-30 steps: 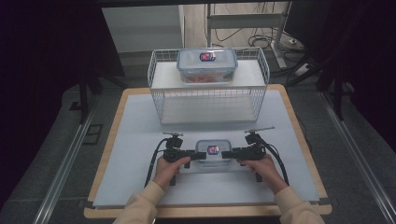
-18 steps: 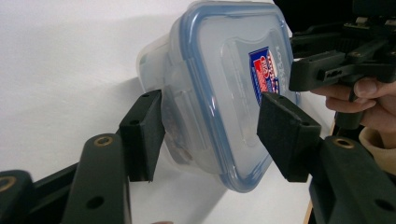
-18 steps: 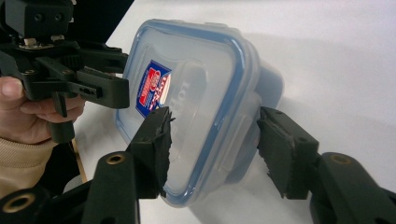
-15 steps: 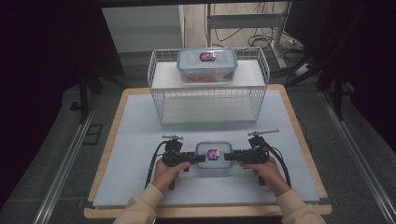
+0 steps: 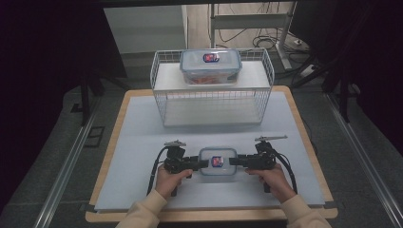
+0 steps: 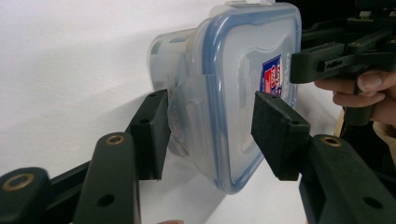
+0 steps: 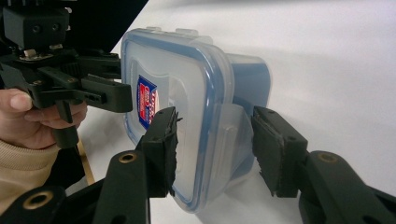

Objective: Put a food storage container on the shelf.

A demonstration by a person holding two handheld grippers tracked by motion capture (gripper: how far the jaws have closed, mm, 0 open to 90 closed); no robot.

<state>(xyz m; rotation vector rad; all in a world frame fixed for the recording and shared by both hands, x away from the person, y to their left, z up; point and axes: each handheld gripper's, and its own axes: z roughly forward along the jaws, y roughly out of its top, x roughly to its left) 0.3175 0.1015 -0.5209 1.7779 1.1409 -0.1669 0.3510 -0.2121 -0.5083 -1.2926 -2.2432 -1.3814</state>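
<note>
Held box: small clear plastic box with blue-rimmed lid (image 5: 217,161) sits on the white bench (image 5: 142,142), near the front.
Left gripper (image 6: 210,128): jaws just closing, clamped on one end latch.
Right gripper (image 7: 215,140): jaws just closing, straddling the opposite latch; contact unclear.
Why: opposed ends steady it.
Ahead: white wire basket shelf (image 5: 161,90) carrying a larger clear box (image 5: 210,66), well apart.

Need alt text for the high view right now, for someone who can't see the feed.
A person's left tongs and right tongs have just been closing on opposite ends of a small clear container near the front of a white table. Behind it, a larger lidded container sits on top of a white wire basket shelf.
</note>
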